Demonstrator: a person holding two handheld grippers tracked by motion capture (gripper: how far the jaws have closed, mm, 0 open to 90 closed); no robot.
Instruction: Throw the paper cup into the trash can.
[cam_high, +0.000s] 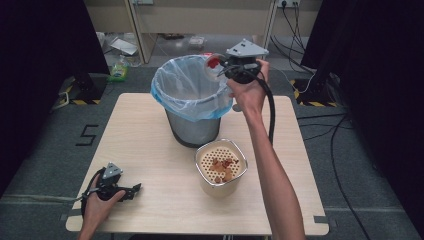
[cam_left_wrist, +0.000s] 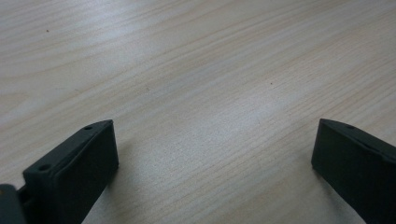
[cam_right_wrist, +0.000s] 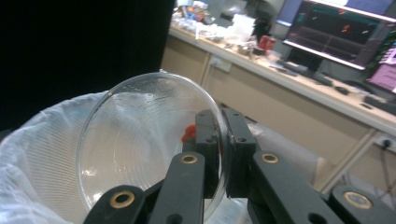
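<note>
A: Where is the clear bowl (cam_right_wrist: 140, 144)?

B: The right claw (cam_right_wrist: 223, 154) pinches its rim, jaws pressed together on the thin plastic. It is held tilted at the far right edge of the bin (cam_high: 192, 95), which is lined with a pale blue bag, its hollow turned toward the opening. Something red shows at the rim.

A: So the bin lies which way?

B: Just beside and below the bowl, on the person's left. A perforated container (cam_high: 220, 165) with brown scraps stands nearer on the table (cam_high: 150, 150).

A: And the left claw (cam_left_wrist: 210, 154)?

B: Spread wide, empty, resting low over the table's near left corner, well apart from everything

The bin (cam_high: 192, 100) stands on the table (cam_high: 150, 150), behind the strainer pot (cam_high: 220, 167).
</note>
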